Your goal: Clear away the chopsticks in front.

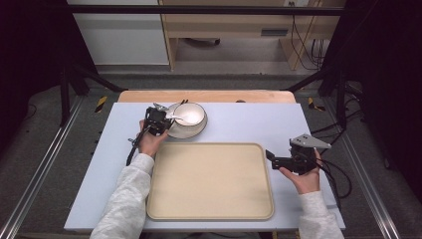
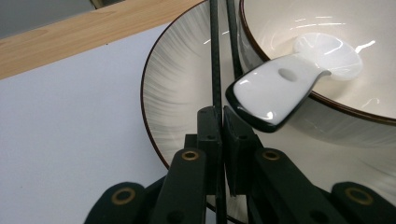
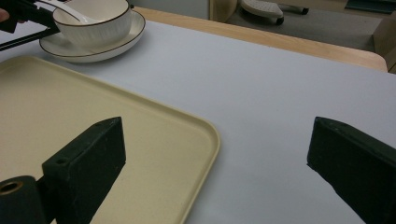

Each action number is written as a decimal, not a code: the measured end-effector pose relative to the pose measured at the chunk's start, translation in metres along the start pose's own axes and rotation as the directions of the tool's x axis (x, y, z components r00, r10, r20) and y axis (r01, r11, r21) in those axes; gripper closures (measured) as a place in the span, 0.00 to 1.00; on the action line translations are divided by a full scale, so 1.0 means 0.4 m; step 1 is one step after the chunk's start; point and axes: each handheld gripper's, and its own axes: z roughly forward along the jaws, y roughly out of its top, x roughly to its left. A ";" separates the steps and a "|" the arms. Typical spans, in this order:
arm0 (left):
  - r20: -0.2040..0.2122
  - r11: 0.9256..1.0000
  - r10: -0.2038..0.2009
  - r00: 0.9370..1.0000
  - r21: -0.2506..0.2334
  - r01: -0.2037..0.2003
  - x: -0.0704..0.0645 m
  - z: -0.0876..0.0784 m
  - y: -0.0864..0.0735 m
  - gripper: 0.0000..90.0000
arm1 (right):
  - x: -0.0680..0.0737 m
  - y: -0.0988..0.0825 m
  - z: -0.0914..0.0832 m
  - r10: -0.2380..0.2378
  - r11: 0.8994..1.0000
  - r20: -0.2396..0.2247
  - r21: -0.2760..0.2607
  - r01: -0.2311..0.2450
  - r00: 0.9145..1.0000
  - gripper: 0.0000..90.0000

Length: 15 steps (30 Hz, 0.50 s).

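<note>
A beige tray point(image 1: 210, 181) lies on the grey surface point(image 1: 249, 124), with a plate point(image 2: 182, 88) bearing a bowl point(image 1: 189, 115) behind its left corner. The left tool point(image 2: 221, 116) is clamped on black chopsticks point(image 2: 215, 56) beside the bowl's white spoon point(image 2: 280, 88); the right tool point(image 3: 215, 154) gapes wide beside the tray.

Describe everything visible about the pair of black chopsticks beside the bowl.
The chopsticks are two thin, straight black sticks, matte and faintly textured. They lie close together, almost parallel, across the inner face of the ribbed plate, passing the left side of the bowl; their far ends run out of the left gripper view. The left tongs are shut on them, pads pinching the near part. The white spoon's handle hangs over the bowl rim just beside them; whether it touches them is unclear.
</note>
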 end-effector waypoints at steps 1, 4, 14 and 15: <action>-0.007 1.000 -0.003 1.000 0.000 0.003 0.001 -0.001 -0.001 0.95 | 0.000 0.000 0.000 -0.002 1.000 0.001 0.000 0.002 1.000 0.05; -0.007 1.000 -0.023 1.000 -0.007 0.023 0.008 -0.010 -0.004 0.96 | 0.000 0.000 0.000 0.000 1.000 -0.001 -0.001 0.000 1.000 0.05; -0.025 0.997 -0.062 0.998 -0.041 0.061 0.042 -0.083 -0.034 0.96 | -0.002 0.001 -0.005 0.000 1.000 0.004 -0.005 0.000 1.000 0.05; -0.025 0.997 -0.067 0.997 -0.047 0.066 0.045 -0.092 -0.038 0.96 | -0.004 0.002 -0.008 0.001 1.000 0.004 -0.008 -0.001 1.000 0.05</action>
